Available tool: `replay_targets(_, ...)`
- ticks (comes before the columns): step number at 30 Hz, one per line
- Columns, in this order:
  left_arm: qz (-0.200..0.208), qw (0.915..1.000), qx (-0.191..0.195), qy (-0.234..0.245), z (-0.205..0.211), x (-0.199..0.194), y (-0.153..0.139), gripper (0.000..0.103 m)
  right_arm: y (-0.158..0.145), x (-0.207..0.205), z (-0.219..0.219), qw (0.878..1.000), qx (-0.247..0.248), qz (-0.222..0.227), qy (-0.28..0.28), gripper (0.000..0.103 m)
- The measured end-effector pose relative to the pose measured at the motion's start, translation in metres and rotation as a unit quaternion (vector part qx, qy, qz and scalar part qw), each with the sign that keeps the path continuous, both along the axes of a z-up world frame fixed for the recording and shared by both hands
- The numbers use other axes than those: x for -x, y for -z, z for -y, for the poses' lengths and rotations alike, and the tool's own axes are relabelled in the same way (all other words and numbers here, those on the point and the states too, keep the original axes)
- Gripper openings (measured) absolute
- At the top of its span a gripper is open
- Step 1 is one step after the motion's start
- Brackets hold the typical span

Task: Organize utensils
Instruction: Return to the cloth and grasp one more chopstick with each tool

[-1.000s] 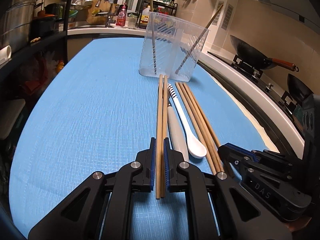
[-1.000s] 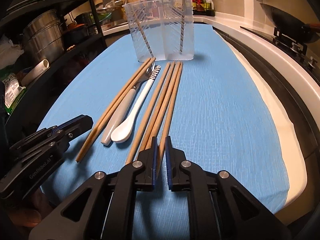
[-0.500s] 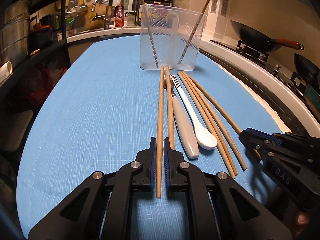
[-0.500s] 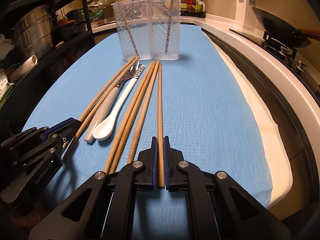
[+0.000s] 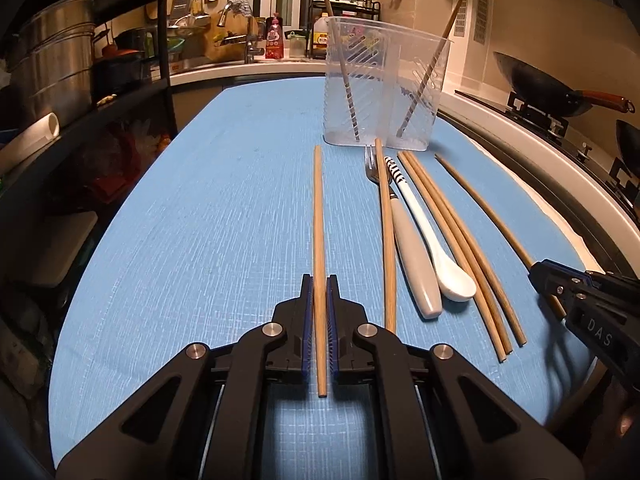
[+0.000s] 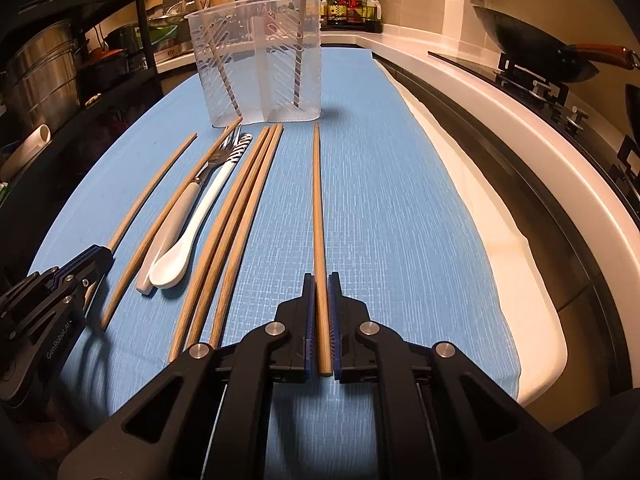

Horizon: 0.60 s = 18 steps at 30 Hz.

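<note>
My left gripper [image 5: 319, 280] is shut on one wooden chopstick [image 5: 319, 220], which points away over the blue mat [image 5: 220, 220]. My right gripper [image 6: 319, 278] is shut on another chopstick [image 6: 317, 208]. Between the two held sticks lie a single chopstick [image 5: 387, 240], a grey-handled fork [image 5: 414, 268], a white spoon [image 5: 434, 244] and three chopsticks side by side [image 5: 456, 248]. A clear two-compartment holder [image 5: 384, 92] stands at the far end of the row. One chopstick leans in each of its compartments.
A white cloth [image 6: 500, 240] runs along the mat's right edge, with a stove and dark wok [image 5: 548, 88] beyond it. A black shelf with steel pots [image 5: 52, 64] stands on the left. A sink counter with bottles sits behind the holder.
Each gripper has drawn its chopstick out of the row, the left one to the left and the right one to the right. The right jaws went from slightly apart to clamped on one stick.
</note>
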<state>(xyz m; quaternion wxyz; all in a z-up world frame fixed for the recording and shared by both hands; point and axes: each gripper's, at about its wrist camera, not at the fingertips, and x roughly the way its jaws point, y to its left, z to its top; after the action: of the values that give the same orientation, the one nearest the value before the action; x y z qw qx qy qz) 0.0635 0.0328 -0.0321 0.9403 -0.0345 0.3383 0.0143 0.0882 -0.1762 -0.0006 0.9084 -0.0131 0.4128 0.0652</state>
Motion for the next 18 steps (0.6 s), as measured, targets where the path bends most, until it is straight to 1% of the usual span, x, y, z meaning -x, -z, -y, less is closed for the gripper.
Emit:
replay_targets(4, 0.000, 1.0000, -0.006, 0.003, 0.0017, -0.0001, 0.0000, 0.007, 0.0000, 0.0001, -0.0020, 1.000, -0.001, 0.001, 0.001, 0.008)
replay_targets(8, 0.000, 1.0000, 0.000, 0.002, 0.0001, 0.0000, -0.0009, 0.007, 0.0001, 0.0001, -0.0018, 1.000, -0.001, 0.002, 0.000, 0.007)
replay_targets(11, 0.001, 1.0000, 0.001, -0.006, -0.0015, 0.0009, -0.0005, 0.007, 0.0002, 0.0002, -0.0019, 1.000, -0.001, 0.002, 0.000, 0.007)
replay_targets(18, 0.001, 1.0000, -0.003, -0.006, 0.0012, 0.0006, -0.0004, 0.007, 0.0002, 0.0004, -0.0030, 1.000, -0.001, 0.002, -0.002, 0.007)
